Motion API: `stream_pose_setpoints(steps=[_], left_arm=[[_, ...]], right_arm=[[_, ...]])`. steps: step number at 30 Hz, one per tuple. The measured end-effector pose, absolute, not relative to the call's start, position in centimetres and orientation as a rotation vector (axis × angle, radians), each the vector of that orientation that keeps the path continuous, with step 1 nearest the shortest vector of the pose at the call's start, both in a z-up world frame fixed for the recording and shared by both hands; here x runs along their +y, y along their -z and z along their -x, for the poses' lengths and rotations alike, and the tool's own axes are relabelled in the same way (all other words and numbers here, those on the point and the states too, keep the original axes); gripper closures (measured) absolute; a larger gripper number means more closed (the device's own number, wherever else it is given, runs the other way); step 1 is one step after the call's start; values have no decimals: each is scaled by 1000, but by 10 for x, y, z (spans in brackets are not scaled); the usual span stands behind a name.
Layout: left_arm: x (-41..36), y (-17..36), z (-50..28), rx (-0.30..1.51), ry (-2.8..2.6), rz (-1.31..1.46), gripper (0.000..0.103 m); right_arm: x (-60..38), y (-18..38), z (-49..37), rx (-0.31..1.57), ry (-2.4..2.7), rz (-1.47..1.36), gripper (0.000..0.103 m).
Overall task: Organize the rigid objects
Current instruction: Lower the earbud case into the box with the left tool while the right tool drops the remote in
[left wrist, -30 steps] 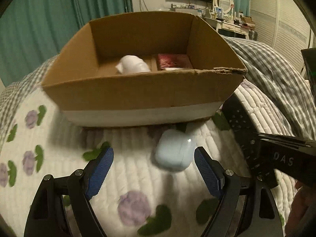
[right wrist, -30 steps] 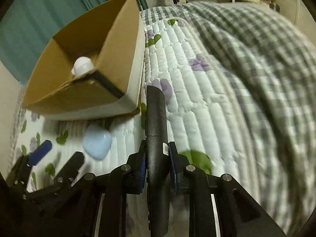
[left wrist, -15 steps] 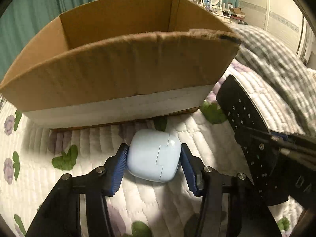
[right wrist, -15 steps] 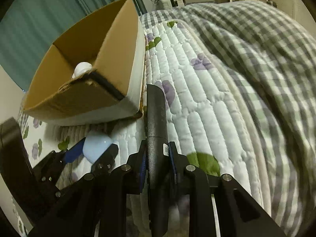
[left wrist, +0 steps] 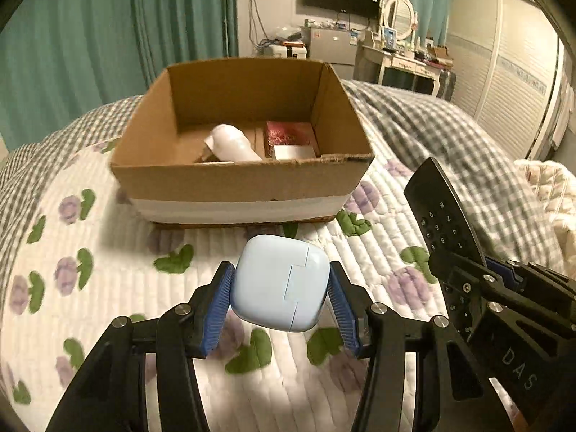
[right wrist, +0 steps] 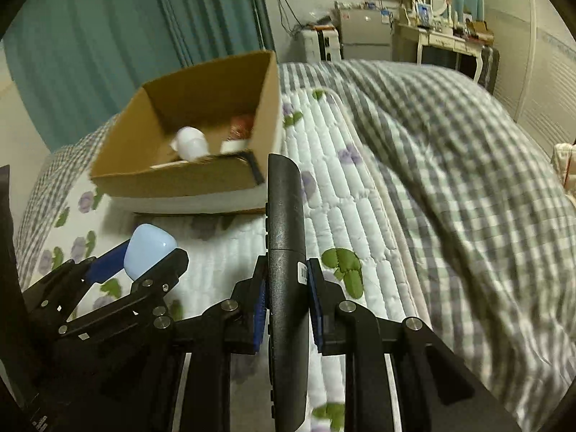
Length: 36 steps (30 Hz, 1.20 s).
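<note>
My left gripper [left wrist: 280, 295] is shut on a pale blue earbud case [left wrist: 280, 282] and holds it above the quilt, in front of the cardboard box [left wrist: 237, 183]. The case also shows in the right wrist view [right wrist: 149, 250]. My right gripper [right wrist: 286, 295] is shut on a black remote control [right wrist: 286, 252], held on edge to the right of the left gripper; the remote shows in the left wrist view [left wrist: 444, 212]. The box [right wrist: 187, 176] holds a white bottle [left wrist: 230, 144] and a red packet [left wrist: 289, 133].
The box stands on a white quilt with purple flowers [left wrist: 108, 270]. A grey checked blanket [right wrist: 450, 151] is heaped on the right. Teal curtains [left wrist: 90, 36], a dresser with a mirror [left wrist: 399, 54] and a wardrobe stand behind the bed.
My left gripper closed on the blue case and lifted it off the quilt, drawing back from the box. My right gripper rose as well, still holding the remote.
</note>
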<state>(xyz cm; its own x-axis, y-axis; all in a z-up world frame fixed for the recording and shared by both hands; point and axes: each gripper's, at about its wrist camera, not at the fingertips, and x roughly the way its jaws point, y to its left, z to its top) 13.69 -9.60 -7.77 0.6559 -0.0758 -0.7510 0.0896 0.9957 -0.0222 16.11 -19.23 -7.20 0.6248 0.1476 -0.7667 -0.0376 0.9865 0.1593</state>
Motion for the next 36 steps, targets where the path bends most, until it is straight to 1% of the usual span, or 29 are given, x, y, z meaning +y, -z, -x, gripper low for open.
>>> stream_pose_setpoints(steps=[6,13,20,25,30,36], left_arm=[[-79,37,-119,807,70,-6,50],[-48,3,-127,773,-1,-25,49],[-28,-27,-156,712,-30,-15,49],[-22,-35,-195,694,-29,-12,49],[-22,-23,-241,690,-56,-18,49],[-20,19,-283,734,-46,-20,49]], right_arm=[[-179,30,-147,831,-147,-136,84],[-149,-14,-144,740,-192,5,84],[-129,-40,-182,705,-268,36,84],[-117,-56,-228,680,-346,35,84],[-101,-50,-286,674,-429,110,84],[-97,1,-335,736,-456,279,84]])
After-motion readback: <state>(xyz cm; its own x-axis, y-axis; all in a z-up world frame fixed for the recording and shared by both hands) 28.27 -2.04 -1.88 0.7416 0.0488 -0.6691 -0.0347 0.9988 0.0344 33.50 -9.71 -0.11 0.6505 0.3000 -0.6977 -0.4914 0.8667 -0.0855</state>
